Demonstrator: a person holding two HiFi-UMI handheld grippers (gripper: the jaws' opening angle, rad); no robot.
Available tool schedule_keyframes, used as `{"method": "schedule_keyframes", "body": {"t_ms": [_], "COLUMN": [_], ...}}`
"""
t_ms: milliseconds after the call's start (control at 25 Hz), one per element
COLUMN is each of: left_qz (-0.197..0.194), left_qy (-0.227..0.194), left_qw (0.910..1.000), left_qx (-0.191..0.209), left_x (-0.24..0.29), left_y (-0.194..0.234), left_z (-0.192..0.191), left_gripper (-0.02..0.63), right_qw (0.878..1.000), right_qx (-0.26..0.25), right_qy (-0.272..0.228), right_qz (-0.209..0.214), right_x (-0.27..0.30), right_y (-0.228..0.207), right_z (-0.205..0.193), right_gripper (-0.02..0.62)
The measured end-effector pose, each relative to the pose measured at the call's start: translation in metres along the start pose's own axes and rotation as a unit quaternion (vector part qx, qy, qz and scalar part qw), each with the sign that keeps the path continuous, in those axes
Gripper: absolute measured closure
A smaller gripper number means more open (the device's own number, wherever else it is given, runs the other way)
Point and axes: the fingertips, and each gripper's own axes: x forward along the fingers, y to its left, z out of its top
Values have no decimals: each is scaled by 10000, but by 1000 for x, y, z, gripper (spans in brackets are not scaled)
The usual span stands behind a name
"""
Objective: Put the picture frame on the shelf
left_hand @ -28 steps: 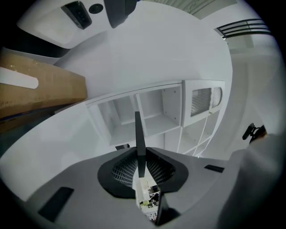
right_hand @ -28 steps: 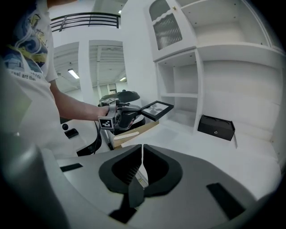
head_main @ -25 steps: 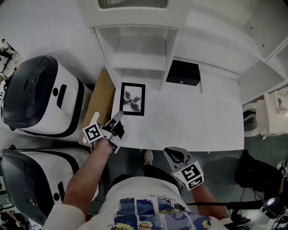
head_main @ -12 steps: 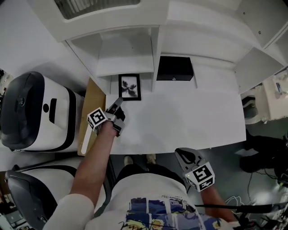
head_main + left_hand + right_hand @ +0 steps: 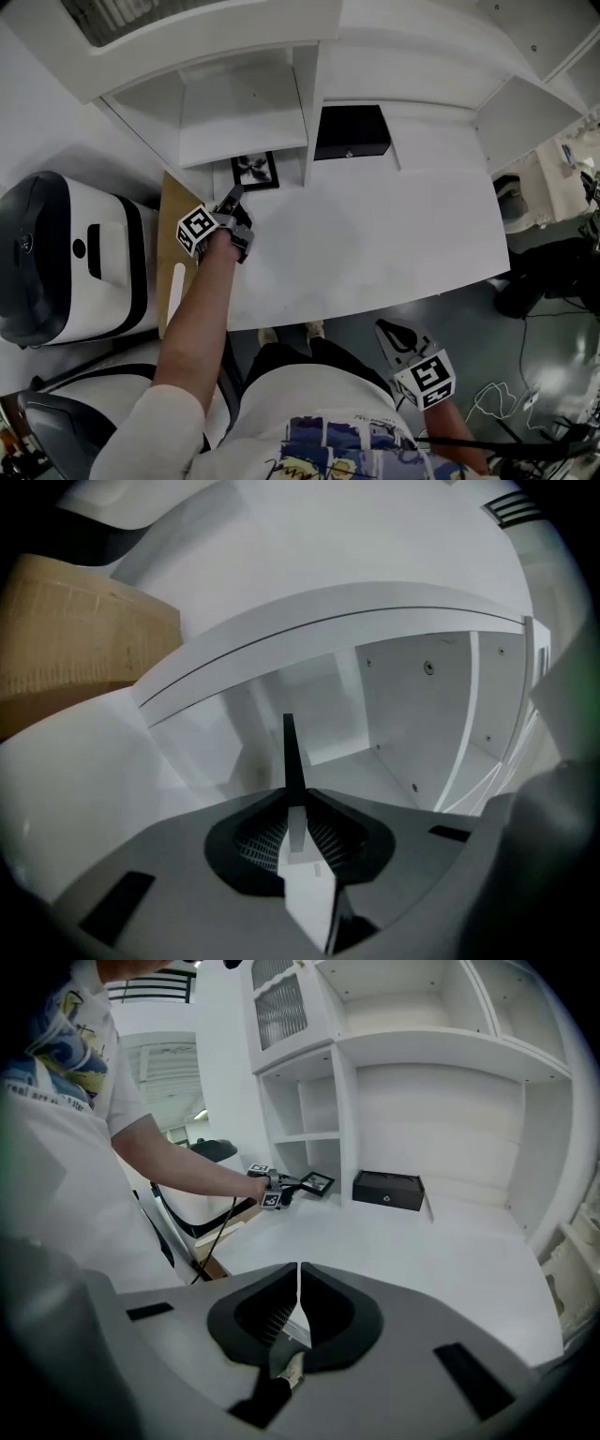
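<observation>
While my left gripper (image 5: pixel 233 197) reaches forward over the white worktop (image 5: pixel 375 234), its jaws are pinched on the lower edge of the picture frame (image 5: pixel 255 172). That is a black-bordered frame with a white mat and a dark, flower-like print. From the head view the frame sits at the mouth of the lowest left bay of the white shelf (image 5: pixel 239 122), its far edge tucked just under the board above. I cannot tell whether it touches the worktop.

Along the left gripper's own view the frame (image 5: pixel 288 752) shows edge-on, a thin dark blade standing up from between the clamped jaws, with the bay's white walls and screw heads behind it.

My right gripper (image 5: pixel 386 333) hangs low beside my body, well apart from the shelf. Its jaws are pressed together on nothing, as its own view shows (image 5: pixel 298 1288).

A black box (image 5: pixel 352 132) rests in the next bay to the right, just beside the frame. It has a small pale emblem on its front, too small to read. A brown board (image 5: pixel 172 246) leans at the worktop's left end, next to a white-and-black machine (image 5: pixel 66 253). No legible writing shows anywhere — only the square markers on each gripper's cube.
</observation>
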Motion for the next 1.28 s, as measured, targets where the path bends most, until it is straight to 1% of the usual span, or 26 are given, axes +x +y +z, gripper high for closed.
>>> {"method": "schedule_keyframes", "body": {"t_ms": [200, 360, 560, 680, 840, 1080, 1280], "left_qz": [139, 196, 352, 471, 638, 1031, 1424], "left_qy": [66, 87, 160, 188, 233, 296, 478], "left_qw": [9999, 9997, 9985, 9968, 9941, 9857, 9710], "left_qx": [13, 68, 380, 618, 842, 1298, 1858], "left_x": [12, 19, 27, 29, 29, 30, 32], "left_y": [13, 19, 21, 20, 23, 30, 32], "left_z": [3, 4, 6, 8, 8, 11, 9], "left_gripper": [535, 535, 534, 529, 526, 514, 502], "right_qw": [9996, 9993, 9994, 9995, 9995, 9995, 9995], "right_qx": [164, 216, 209, 206, 207, 194, 203], "right_qy": [117, 130, 166, 188, 215, 241, 223], "right_qz": [-210, -268, -198, -159, -137, -46, -18], "right_x": [-8, -7, 0, 3, 5, 10, 11], "right_y": [-2, -3, 0, 1, -1, -1, -4], "right_z": [-9, -7, -5, -4, -2, 0, 2], "right_gripper": [563, 563, 563, 563, 563, 563, 563]}}
